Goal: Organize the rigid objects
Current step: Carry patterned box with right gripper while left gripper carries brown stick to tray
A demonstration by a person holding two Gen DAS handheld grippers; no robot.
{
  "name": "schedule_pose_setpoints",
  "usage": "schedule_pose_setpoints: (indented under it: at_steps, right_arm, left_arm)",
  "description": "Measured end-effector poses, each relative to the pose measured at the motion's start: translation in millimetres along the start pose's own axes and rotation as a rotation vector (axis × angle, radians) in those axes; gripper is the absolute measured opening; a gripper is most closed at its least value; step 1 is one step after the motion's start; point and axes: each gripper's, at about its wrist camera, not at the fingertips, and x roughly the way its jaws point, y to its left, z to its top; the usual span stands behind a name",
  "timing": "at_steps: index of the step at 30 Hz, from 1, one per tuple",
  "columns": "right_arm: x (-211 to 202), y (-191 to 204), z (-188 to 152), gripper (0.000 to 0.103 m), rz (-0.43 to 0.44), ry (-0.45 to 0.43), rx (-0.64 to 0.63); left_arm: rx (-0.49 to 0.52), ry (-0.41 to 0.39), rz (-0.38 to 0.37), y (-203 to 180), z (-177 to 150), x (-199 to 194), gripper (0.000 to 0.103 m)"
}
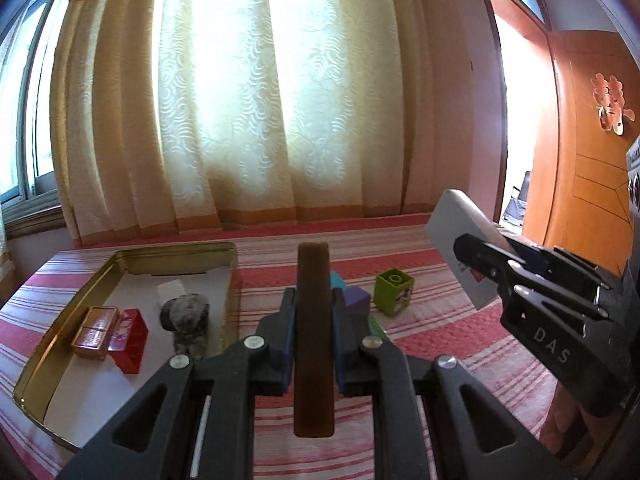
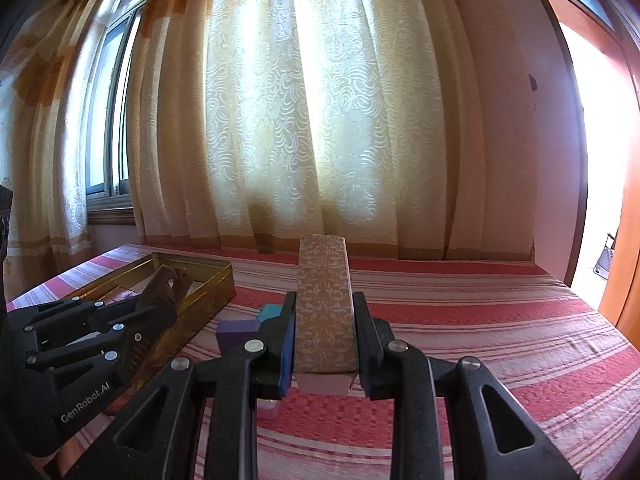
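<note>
My left gripper [image 1: 313, 304] is shut on a long dark brown bar [image 1: 314, 320] and holds it above the striped bed, right of the gold tin tray [image 1: 100, 276]. My right gripper [image 2: 325, 312] is shut on a tan patterned box [image 2: 325, 304]; in the left wrist view that box [image 1: 460, 240] shows pale grey at the right, held in the air. The tray holds a red box [image 1: 130, 340], a gold-pink box [image 1: 94, 332] and a grey fuzzy object [image 1: 186, 316]. A green block [image 1: 393, 292], a purple block [image 1: 357, 300] and a teal block [image 1: 337, 280] lie on the bed.
A red-striped bedspread [image 2: 480, 320] covers the bed. Yellow curtains [image 1: 260, 100] hang behind it, with a window [image 1: 24, 120] at the left. An orange door [image 1: 592, 160] stands open at the right. The left gripper [image 2: 80, 332] shows in the right wrist view in front of the tray [image 2: 192, 304].
</note>
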Motion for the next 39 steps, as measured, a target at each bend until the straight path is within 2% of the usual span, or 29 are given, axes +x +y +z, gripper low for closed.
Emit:
schedule_pose_setpoints:
  at_steps: [28,39]
  right_arm:
    - [9,41,2,0.027,0.092,-0.013,-0.041]
    - [13,61,1,0.027,0.124,-0.006,-0.076]
  left_arm:
    - [-0.057,-0.061,0.096,47,-4,-14,0.014]
    - [-0.085,-0.059,0.124,70,-6,-15,0.014]
